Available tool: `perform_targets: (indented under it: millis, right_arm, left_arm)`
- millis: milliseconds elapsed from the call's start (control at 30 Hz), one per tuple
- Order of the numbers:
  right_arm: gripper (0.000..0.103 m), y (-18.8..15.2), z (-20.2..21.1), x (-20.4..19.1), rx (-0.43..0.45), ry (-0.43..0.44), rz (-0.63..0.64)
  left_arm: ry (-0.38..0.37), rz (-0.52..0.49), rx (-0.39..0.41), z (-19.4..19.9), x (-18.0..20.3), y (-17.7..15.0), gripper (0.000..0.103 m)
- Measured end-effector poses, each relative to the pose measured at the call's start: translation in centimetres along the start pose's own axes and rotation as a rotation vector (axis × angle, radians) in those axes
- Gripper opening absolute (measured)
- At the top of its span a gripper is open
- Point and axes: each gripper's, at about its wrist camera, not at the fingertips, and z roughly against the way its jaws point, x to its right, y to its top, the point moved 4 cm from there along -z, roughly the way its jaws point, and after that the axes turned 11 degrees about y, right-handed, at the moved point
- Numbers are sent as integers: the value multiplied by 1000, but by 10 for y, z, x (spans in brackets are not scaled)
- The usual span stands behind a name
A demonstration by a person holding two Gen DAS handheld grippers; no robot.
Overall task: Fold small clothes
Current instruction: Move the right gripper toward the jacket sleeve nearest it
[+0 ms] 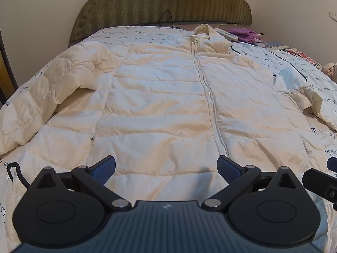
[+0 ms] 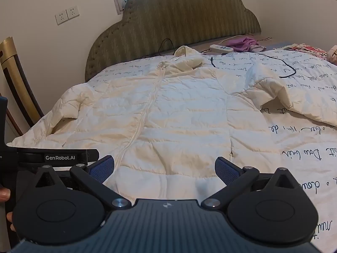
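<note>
1. A cream quilted jacket [image 1: 160, 97] lies flat on the bed [image 2: 299, 139], front up and zipped, collar toward the far headboard [image 1: 164, 4] and hem at the near edge
2. Its zip [image 1: 207, 90] runs from the collar down to the hem; the left sleeve [image 1: 42, 88] bends down along the left side of the bed, and the right sleeve [image 2: 280, 97] is spread out to the right
3. The left gripper [image 1: 166, 169] hovers just above the near hem, left of the zip, its jaws spread wide with only jacket fabric below and nothing between the blue pads [image 1: 104, 169]
4. The right gripper [image 2: 165, 169] hovers above the hem right of the zip, jaws likewise wide apart and empty; whether either gripper touches the fabric is hard to judge from these angles
5. The bedcover is white with black handwriting print; a black cable [image 2: 280, 65] trails across it to the right of the collar
6. Far right near the headboard lie a white power strip [image 2: 221, 48] and a purple cloth [image 2: 246, 43]
7. A wall socket [image 2: 67, 15] sits on the left wall, and fingers [image 2: 5, 193] show at the left edge of the right wrist view
</note>
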Motion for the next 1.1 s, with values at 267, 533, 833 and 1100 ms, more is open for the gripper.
perform_targets:
  millis: [267,533,833,1100]
  right_arm:
    - [103,1,-3,-2,-4,-11,4]
    - [103,-4,-4,5,-6,-4,-6]
    - [103,-4,1,25,9,-30,-30]
    - [103,-18,-7,68,32,-316,200]
  left_arm:
    - [0,-1,-1,0,0,0,103]
    - [5,-8,4,0,2,-2,103]
    - [-22,-97,47,5,21,-3,103]
    - [-8,-98,34,0,27,-6,103]
